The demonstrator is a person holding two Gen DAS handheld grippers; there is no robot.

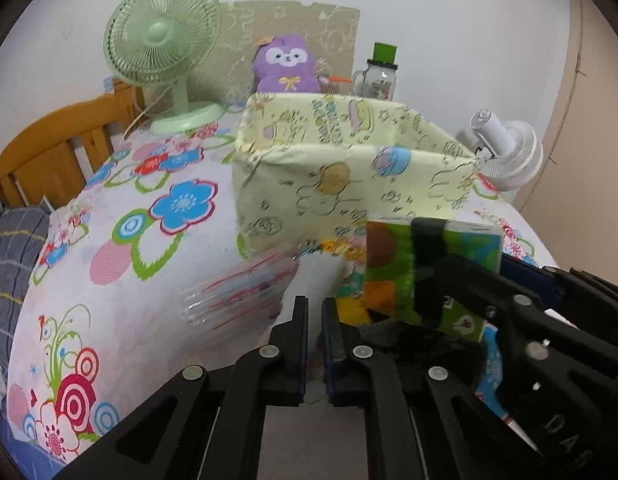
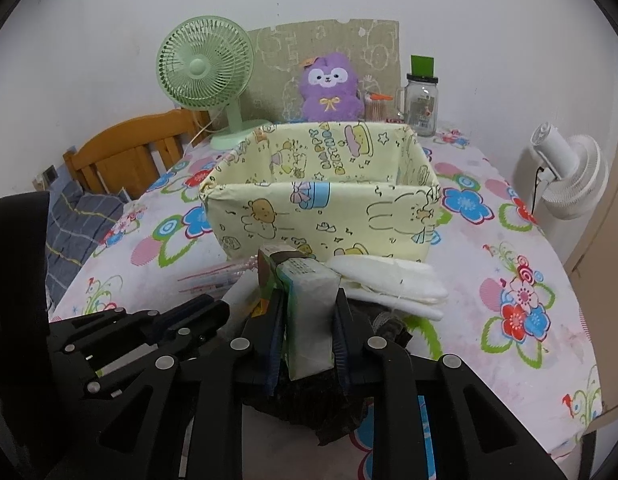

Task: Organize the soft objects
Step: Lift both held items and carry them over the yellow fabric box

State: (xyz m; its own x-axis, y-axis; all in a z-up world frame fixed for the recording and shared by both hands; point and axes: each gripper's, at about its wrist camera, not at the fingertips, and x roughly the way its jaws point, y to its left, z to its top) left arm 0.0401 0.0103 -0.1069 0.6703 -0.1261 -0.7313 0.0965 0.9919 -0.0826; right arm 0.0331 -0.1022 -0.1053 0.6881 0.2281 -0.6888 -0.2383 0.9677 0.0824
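A yellow cartoon-print fabric box [image 1: 329,176] [image 2: 325,204] stands open on the flowered table. My right gripper [image 2: 307,300] is shut on a green tissue pack [image 2: 309,312], held just in front of the box; the pack also shows in the left wrist view [image 1: 433,268] with the right gripper [image 1: 429,264] around it. My left gripper [image 1: 315,304] has its jaws nearly together with nothing between them, left of the pack. A folded white cloth [image 2: 393,280] lies by the box's front. A clear plastic packet [image 1: 237,288] [image 2: 213,276] lies to the left.
A purple plush [image 2: 329,88], a green fan [image 2: 205,68], a glass jar [image 2: 423,108] and a cardboard sheet [image 2: 329,48] stand behind the box. A white fan [image 2: 569,172] is at the right. A wooden chair [image 2: 137,152] is at the left edge.
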